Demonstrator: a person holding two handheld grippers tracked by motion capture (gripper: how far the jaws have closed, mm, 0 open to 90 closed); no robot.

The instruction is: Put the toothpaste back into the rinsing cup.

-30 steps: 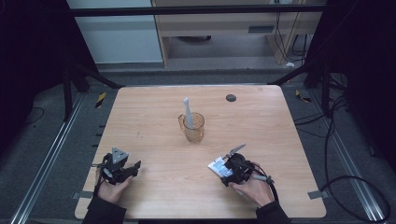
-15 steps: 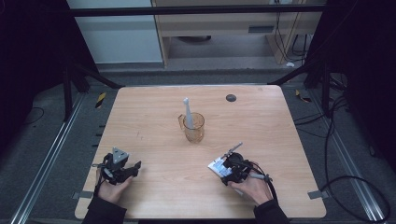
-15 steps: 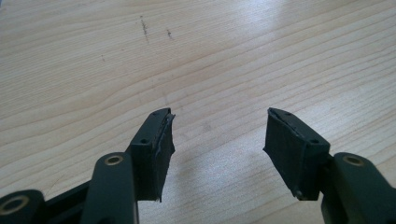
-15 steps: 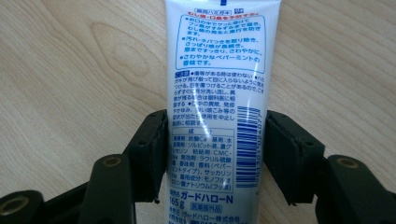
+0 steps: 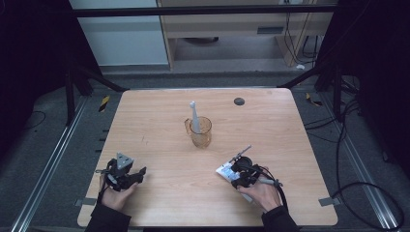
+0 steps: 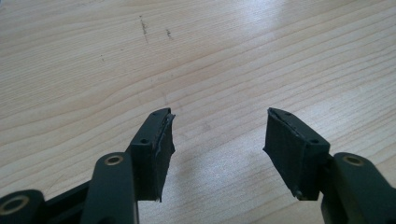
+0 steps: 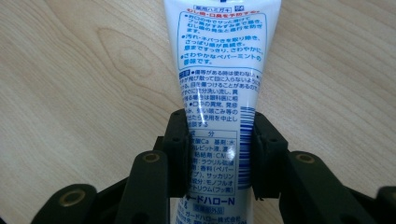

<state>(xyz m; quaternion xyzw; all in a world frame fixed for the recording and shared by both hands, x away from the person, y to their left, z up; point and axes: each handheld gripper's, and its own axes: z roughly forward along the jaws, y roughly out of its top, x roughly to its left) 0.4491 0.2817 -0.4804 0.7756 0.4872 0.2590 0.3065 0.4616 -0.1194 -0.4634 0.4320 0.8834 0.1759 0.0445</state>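
A white toothpaste tube (image 7: 219, 70) with blue print lies flat on the wooden table (image 5: 159, 121), at the front right in the high view (image 5: 224, 170). My right gripper (image 7: 218, 122) has just been closing, and its two black pads now press the tube's sides near its lower end. In the high view a hand holds that right gripper (image 5: 243, 170) over the tube. At the front left my left gripper (image 5: 138, 173) rests low, its jaws (image 6: 218, 127) wide apart with bare wood between them. An amber cup (image 5: 201, 133) at the table's middle holds an upright toothbrush (image 5: 194, 116).
A small dark round disc (image 5: 239, 101) lies near the table's far edge. Metal rails and cables run along the floor on both sides. Open wood stretches between the two hands and around the cup.
The right gripper's jaws have drawn in onto the toothpaste tube. Both hands have stayed where they were, and the cup and toothbrush have not moved.
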